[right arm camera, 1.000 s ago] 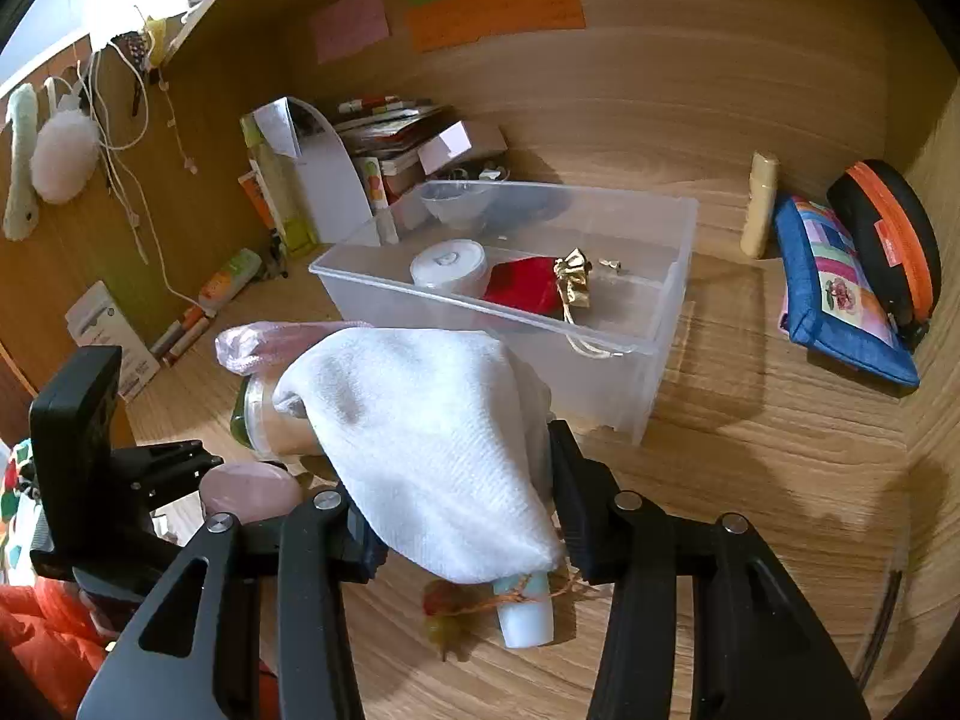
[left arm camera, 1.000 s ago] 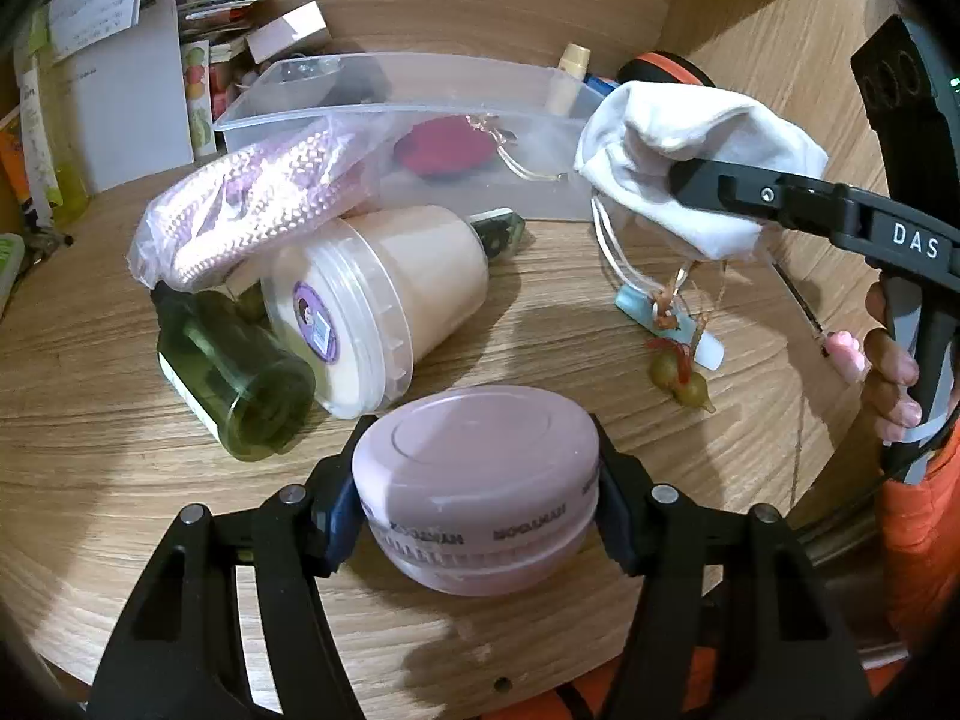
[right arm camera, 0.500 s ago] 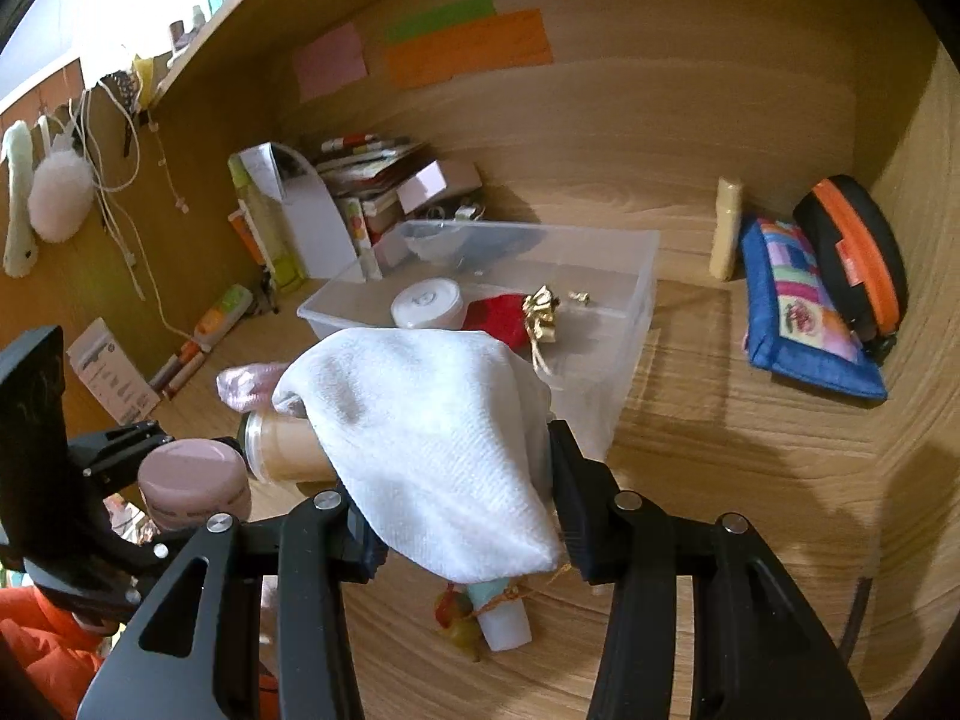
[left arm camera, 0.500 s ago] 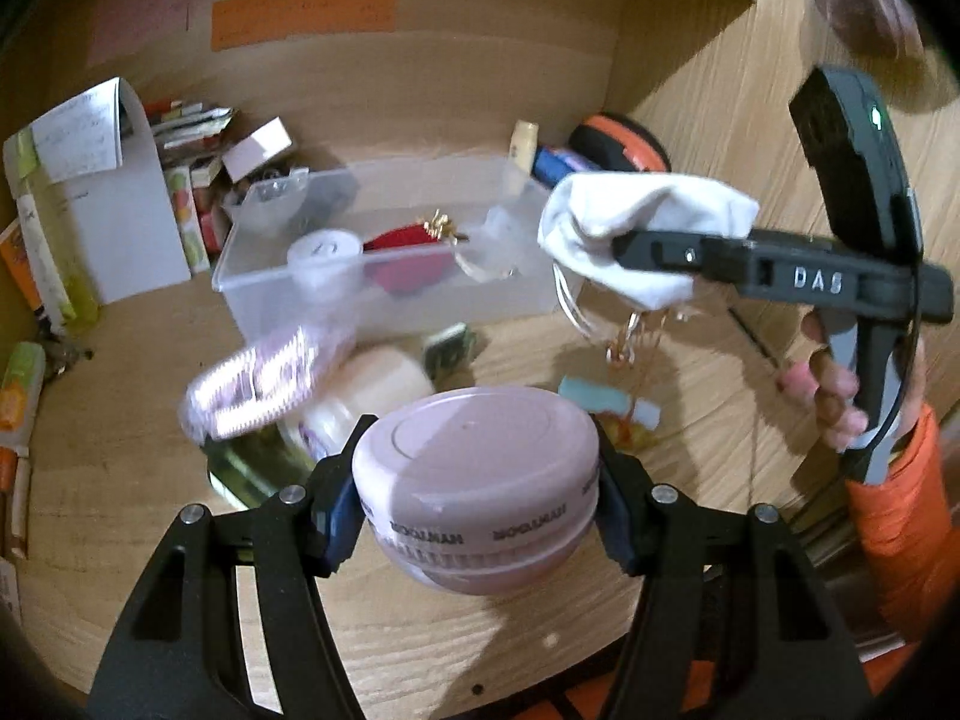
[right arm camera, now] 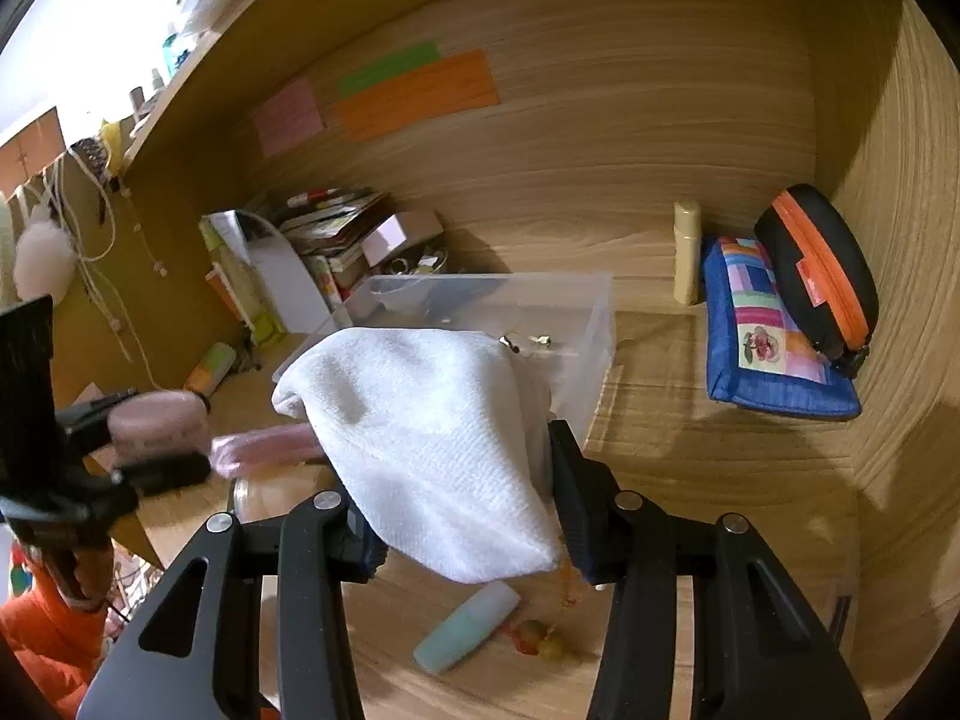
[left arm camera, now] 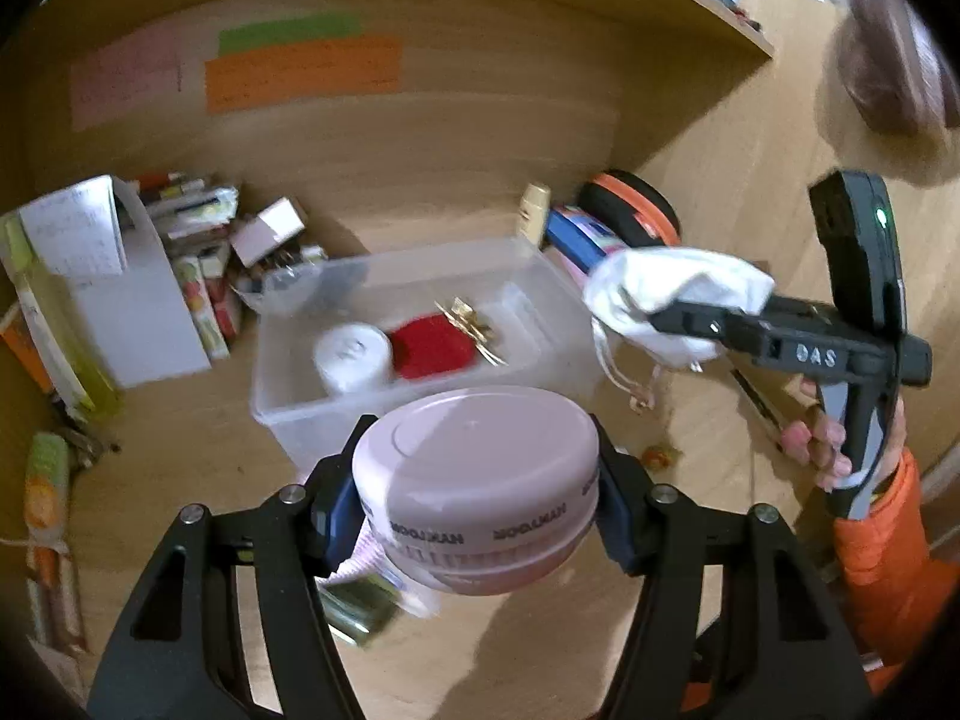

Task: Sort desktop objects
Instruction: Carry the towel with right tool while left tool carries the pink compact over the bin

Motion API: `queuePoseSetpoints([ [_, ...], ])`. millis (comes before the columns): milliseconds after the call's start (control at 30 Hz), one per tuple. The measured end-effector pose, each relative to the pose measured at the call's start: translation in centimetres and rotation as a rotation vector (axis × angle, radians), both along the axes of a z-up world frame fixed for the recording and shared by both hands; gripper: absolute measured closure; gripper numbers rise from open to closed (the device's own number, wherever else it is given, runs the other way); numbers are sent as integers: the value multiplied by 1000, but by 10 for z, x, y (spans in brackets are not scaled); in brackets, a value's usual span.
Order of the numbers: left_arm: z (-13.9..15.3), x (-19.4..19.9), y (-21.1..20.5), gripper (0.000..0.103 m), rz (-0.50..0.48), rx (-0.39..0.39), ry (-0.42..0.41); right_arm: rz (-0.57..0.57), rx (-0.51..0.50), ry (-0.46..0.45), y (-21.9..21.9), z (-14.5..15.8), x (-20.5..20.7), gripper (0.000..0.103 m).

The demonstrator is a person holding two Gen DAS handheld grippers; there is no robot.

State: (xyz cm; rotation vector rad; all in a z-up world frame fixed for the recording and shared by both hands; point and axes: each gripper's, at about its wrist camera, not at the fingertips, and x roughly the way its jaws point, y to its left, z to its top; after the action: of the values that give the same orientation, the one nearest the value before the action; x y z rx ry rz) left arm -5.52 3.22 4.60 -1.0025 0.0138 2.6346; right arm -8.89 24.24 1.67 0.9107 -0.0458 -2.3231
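Note:
My left gripper (left arm camera: 477,495) is shut on a round pink jar (left arm camera: 474,474) and holds it in the air in front of the clear plastic box (left arm camera: 282,396). The box holds a white round tub (left arm camera: 351,354) and a red pouch with a gold bow (left arm camera: 429,345). My right gripper (right arm camera: 459,519) is shut on a white drawstring pouch (right arm camera: 432,438), held above the desk to the right of the box (right arm camera: 594,324). The left gripper with the pink jar (right arm camera: 159,420) shows in the right wrist view at the left.
A pale green tube (right arm camera: 465,627) and a small charm (right arm camera: 540,642) lie on the desk below the pouch. A blue patchwork case (right arm camera: 768,336) and a black-orange case (right arm camera: 822,276) lean at the back right. Books and papers (left arm camera: 150,264) stand at the back left. A green bottle (left arm camera: 360,606) lies below the jar.
Both grippers have risen and moved toward the box with their loads. The box contents now show from above in the left wrist view.

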Motion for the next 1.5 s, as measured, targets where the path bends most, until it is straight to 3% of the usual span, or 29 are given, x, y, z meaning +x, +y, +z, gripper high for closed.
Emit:
queuePoseSetpoints([
  [300,5,-53,-31,40,56,-29,-34,-19,-6,-32,-10,-7,-25,61],
  [733,-27,-114,-45,40,48,-33,-130,-17,43,-39,-39,-16,-50,61],
  [1067,-52,-141,-50,40,15,-51,-199,-4,79,-87,-58,-39,-71,60],
  [1500,-73,-148,-32,40,-26,-122,-244,33,192,-98,-91,-61,-79,57],
])
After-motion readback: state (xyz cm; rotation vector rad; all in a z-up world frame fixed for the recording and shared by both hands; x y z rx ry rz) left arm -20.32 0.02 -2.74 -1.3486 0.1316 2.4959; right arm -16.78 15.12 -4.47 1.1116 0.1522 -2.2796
